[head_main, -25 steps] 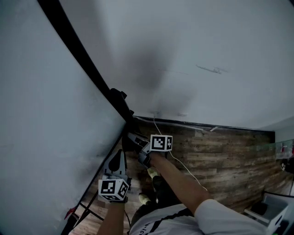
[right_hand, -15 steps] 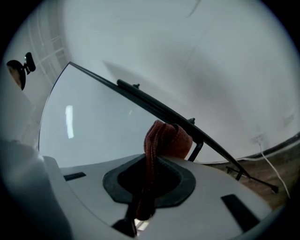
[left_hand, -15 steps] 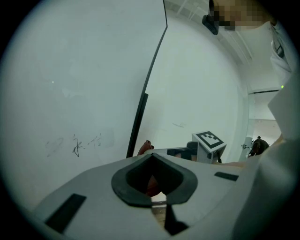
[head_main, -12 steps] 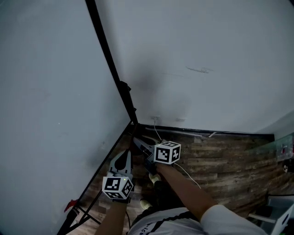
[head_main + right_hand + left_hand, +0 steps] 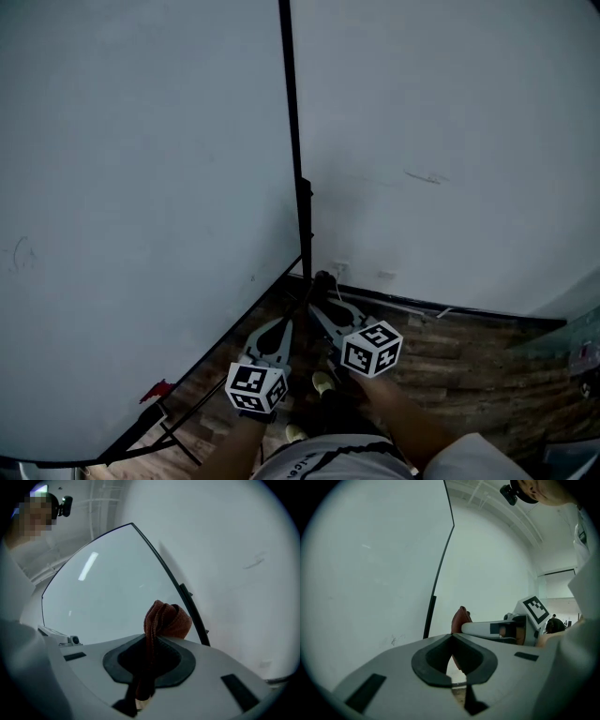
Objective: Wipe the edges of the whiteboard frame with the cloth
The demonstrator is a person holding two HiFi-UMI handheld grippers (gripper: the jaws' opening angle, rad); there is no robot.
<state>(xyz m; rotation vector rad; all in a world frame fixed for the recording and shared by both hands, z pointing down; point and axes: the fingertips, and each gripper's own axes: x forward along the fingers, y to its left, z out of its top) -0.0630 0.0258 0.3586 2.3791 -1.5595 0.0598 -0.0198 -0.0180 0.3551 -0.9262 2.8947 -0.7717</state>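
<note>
Plain indoor room (office-like): whiteboard (image 5: 141, 187), white wall (image 5: 450, 112), wood-plank floor (image 5: 487, 366).

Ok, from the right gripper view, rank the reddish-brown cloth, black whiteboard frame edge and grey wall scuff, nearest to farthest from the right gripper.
1. The reddish-brown knitted cloth: pinched in the jaws of the right gripper.
2. The black whiteboard frame edge: just behind the cloth, on its right.
3. The grey scuff on the white wall: upper right, beyond the frame.
</note>
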